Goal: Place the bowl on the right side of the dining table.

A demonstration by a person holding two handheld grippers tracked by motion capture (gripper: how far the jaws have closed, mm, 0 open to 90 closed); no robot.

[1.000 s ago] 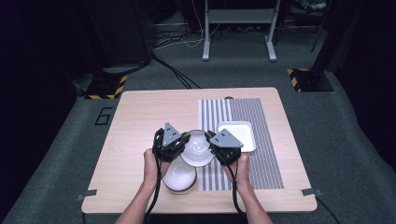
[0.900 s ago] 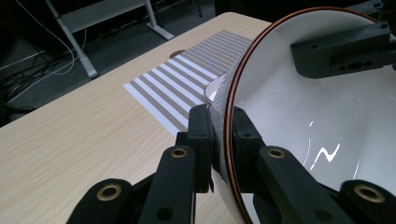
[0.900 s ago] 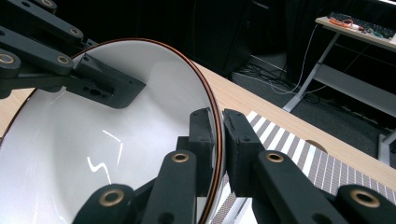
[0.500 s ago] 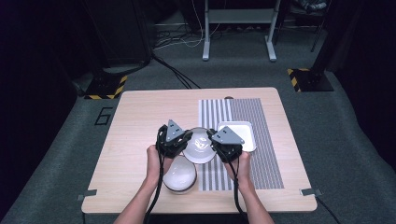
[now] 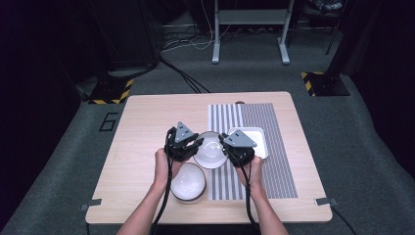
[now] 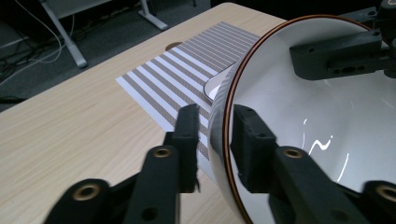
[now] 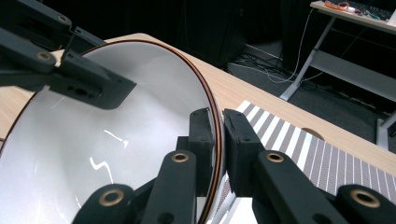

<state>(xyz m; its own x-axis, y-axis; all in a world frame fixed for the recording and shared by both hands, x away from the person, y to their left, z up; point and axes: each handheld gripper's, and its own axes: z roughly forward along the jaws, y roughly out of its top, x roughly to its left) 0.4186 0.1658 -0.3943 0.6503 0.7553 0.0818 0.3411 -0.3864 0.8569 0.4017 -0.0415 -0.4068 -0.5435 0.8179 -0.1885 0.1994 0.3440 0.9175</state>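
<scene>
- The white bowl (image 5: pixel 211 151) with a brown rim sits at the centre of the high view, held up between the two grippers over the wooden table (image 5: pixel 147 122); its near edge lies above the striped mat (image 5: pixel 254 117)
- The left gripper (image 6: pixel 212 135) straddles the bowl's rim at lower centre of its own view; one jaw is outside the wall, one inside; the jaws have just been opening, and a small gap shows beside the outer jaw
- The right gripper (image 7: pixel 215 140) pinches the opposite rim, jaws narrow and pressed on the wall
- A second bowl (image 5: pixel 187 182) rests on the table, lower centre, just below the left hand (image 5: pixel 161 164)
- A square white dish (image 5: pixel 257 142) lies on the mat beside the right gripper
</scene>
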